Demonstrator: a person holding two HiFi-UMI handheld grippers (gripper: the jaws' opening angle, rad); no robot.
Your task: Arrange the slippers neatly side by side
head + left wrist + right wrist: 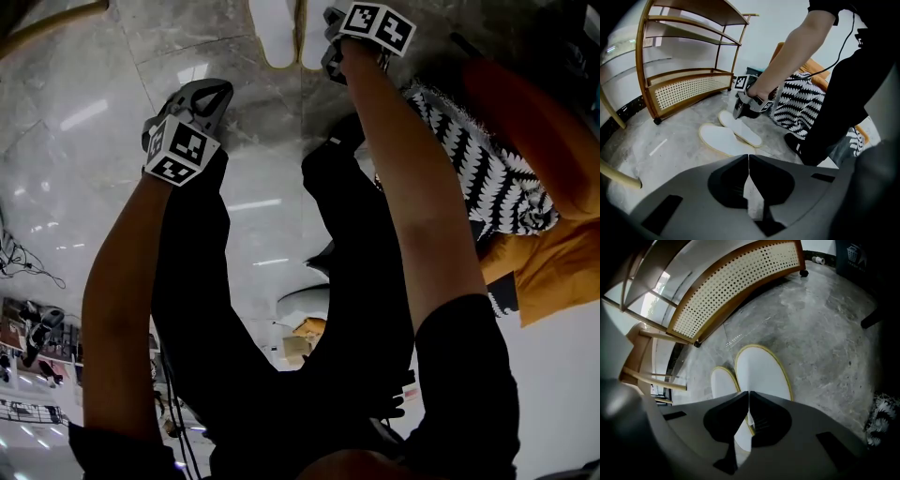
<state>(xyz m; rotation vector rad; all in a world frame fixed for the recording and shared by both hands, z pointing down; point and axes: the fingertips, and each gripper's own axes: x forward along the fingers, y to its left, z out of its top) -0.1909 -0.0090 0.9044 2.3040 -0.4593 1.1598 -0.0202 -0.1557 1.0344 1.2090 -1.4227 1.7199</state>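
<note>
Slippers (761,373) apparently touching, before rack (736,287)

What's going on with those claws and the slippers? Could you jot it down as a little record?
Slippers: two, white with yellow edging, lying close side by side
Floor: grey marble
Left claw: shut, empty, apart from the slippers
Right claw: shut, right over the slippers' near ends; contact unclear
Nearby: wooden rack with cane panel; black-and-white patterned cloth
</note>
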